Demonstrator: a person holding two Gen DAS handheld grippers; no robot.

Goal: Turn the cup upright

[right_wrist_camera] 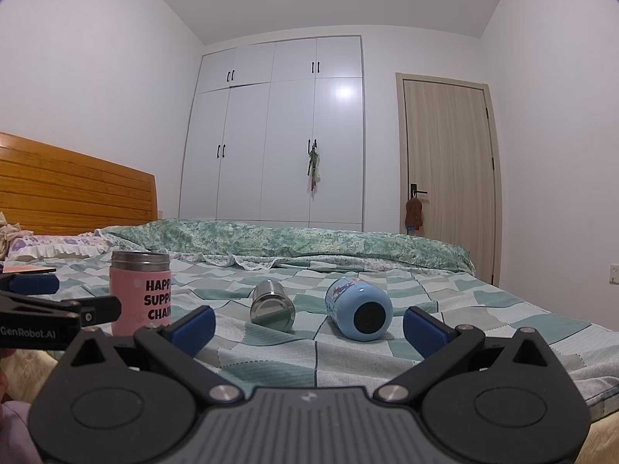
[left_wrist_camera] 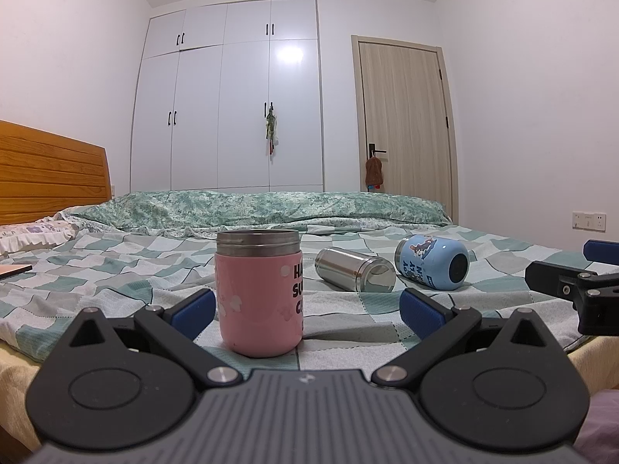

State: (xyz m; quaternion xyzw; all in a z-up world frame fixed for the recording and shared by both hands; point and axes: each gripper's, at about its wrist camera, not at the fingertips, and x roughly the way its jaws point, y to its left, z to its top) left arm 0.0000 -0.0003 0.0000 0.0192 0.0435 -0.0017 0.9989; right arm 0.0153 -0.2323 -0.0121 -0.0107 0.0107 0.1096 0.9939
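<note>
A pink cup [left_wrist_camera: 259, 294] with a steel rim stands upright on the checked bedspread, between the open fingers of my left gripper [left_wrist_camera: 307, 309]; it also shows in the right wrist view [right_wrist_camera: 141, 297]. A steel cup [left_wrist_camera: 354, 269] [right_wrist_camera: 272, 306] lies on its side beyond it. A blue cup [left_wrist_camera: 433, 257] [right_wrist_camera: 358, 306] lies on its side further right, its base facing me. My right gripper [right_wrist_camera: 309, 326] is open and empty, just short of the blue and steel cups. It shows at the right edge of the left wrist view [left_wrist_camera: 572, 278].
The bed [right_wrist_camera: 483, 309] carries a rolled green quilt [right_wrist_camera: 290, 241] along its far side and a pillow [right_wrist_camera: 54, 247] by the wooden headboard [right_wrist_camera: 69, 189]. A white wardrobe [right_wrist_camera: 278, 135] and a door [right_wrist_camera: 448, 162] stand behind.
</note>
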